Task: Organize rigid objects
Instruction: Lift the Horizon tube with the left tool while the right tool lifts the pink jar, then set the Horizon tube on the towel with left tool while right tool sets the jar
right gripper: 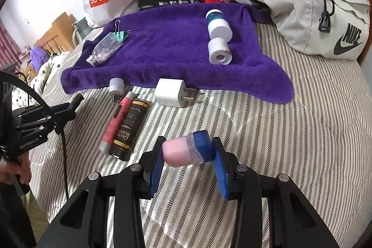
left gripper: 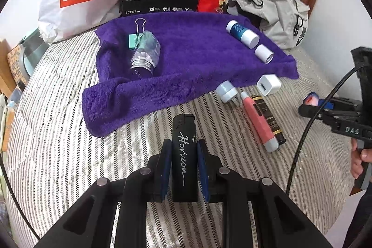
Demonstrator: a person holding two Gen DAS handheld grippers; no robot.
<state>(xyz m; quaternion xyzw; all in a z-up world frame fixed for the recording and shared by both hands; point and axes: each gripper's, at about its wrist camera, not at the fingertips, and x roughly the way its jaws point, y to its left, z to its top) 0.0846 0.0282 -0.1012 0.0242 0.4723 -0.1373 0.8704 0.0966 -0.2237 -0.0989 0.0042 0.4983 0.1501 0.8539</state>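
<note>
A black lighter (left gripper: 184, 155) is pinched by the left gripper (left gripper: 184, 162); a pink capsule (right gripper: 186, 150) is clamped crosswise in the right gripper (right gripper: 188, 162). Both should be carried level and released onto the purple towel (left gripper: 186, 57).

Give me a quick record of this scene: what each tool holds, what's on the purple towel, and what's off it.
left tool: shut on black lighter
right tool: shut on pink container
on purple towel: clear bottle, binder clip, blue-white bottle, white cap
off towel, on striped bedding: white charger, pink pen, dark tube
</note>
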